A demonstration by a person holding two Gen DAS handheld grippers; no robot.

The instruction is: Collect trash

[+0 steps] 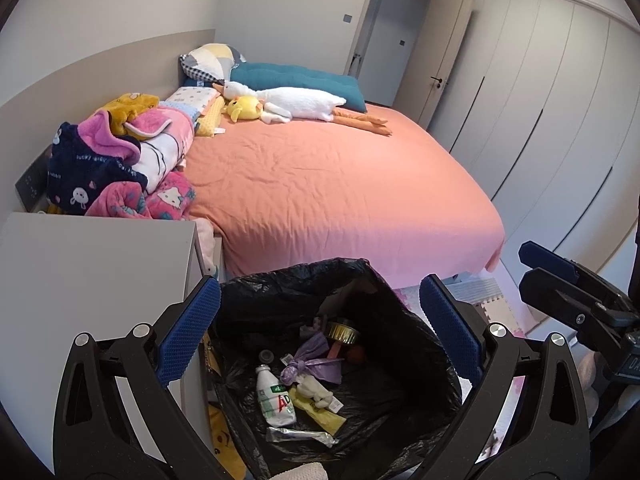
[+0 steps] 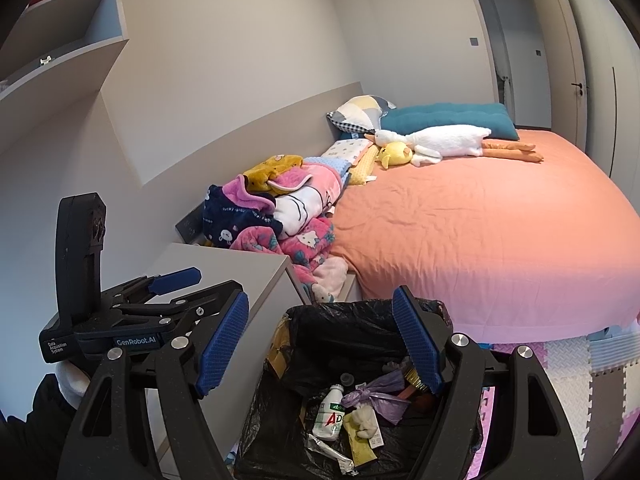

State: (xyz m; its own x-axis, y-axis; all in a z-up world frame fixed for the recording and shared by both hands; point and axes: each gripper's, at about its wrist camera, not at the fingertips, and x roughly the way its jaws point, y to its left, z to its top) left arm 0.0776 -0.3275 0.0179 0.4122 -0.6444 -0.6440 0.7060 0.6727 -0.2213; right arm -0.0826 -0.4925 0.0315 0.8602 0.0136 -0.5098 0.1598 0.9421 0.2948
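Note:
A bin lined with a black bag [image 1: 384, 316] [image 2: 360, 328] stands on the floor at the foot of the bed. Inside lie a small white bottle [image 1: 274, 398] [image 2: 330, 420], a knotted purple bag [image 1: 308, 364] [image 2: 376, 394], a yellow wrapper [image 1: 320, 412] [image 2: 360, 440], a crumpled tissue and a silver wrapper. My left gripper [image 1: 320, 332] hangs open above the bin with nothing between its blue pads. My right gripper [image 2: 320, 344] is open over the same bin, also empty. Each gripper shows at the edge of the other's view.
A grey bedside cabinet [image 1: 92, 272] [image 2: 224, 272] stands left of the bin. The bed with an orange sheet [image 1: 332, 184] [image 2: 480, 232] carries folded pink blankets [image 1: 132, 164], plush toys and pillows. Foam floor mats [image 2: 568, 368] lie right of the bin. Wardrobe doors line the right wall.

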